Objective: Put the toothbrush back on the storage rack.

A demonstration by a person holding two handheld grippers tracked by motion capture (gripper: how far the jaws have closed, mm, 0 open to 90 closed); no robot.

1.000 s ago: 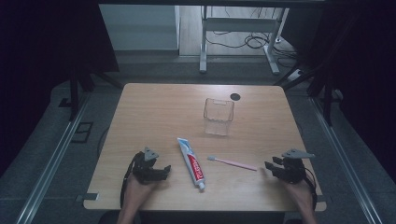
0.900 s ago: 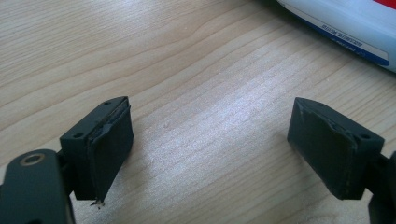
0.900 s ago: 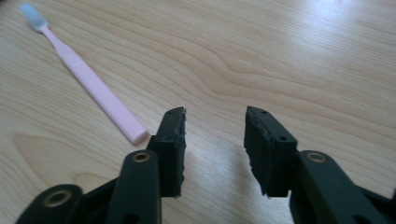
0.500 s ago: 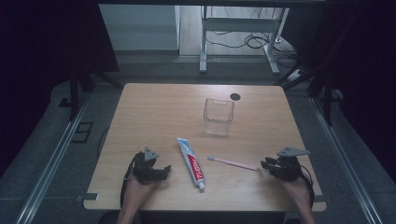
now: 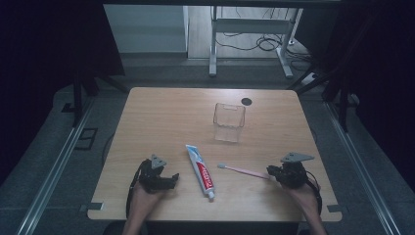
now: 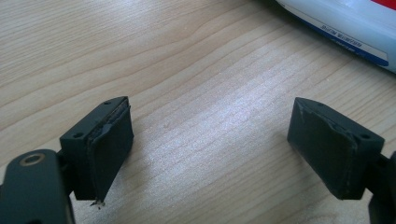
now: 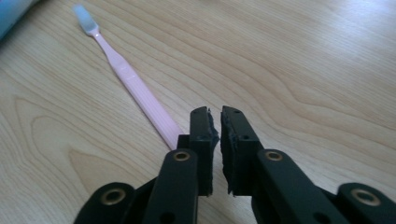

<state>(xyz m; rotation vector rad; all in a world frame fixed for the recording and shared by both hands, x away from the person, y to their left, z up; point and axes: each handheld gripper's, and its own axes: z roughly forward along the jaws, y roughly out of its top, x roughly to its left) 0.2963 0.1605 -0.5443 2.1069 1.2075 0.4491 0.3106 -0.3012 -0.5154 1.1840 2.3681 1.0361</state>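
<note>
A pink toothbrush (image 5: pixel 243 170) lies on the wooden table (image 5: pixel 161 117), bristles to the left. In the right gripper view its handle (image 7: pixel 130 81) runs up to the outer side of one jaw. My right gripper (image 5: pixel 270 172) sits at the handle's end. Its jaws (image 7: pixel 215 116) have just been closing and now stand shut, with nothing seen between the pads. A white, red and blue toothpaste tube (image 5: pixel 200 170) lies left of the brush. My left gripper (image 5: pixel 169 180) rests beside the tube, open (image 6: pixel 210 149) over bare wood, with the tube's edge (image 6: pixel 345 23) beyond it.
A clear square cup (image 5: pixel 229 122) stands upright farther back, past the brush. A small black round cap (image 5: pixel 246 101) sits in the table top behind it. The table's front edge runs just below both hands.
My right gripper has slid left to the end of the toothbrush handle and its jaws have come together. The left gripper, tube, brush and cup have stayed put.
</note>
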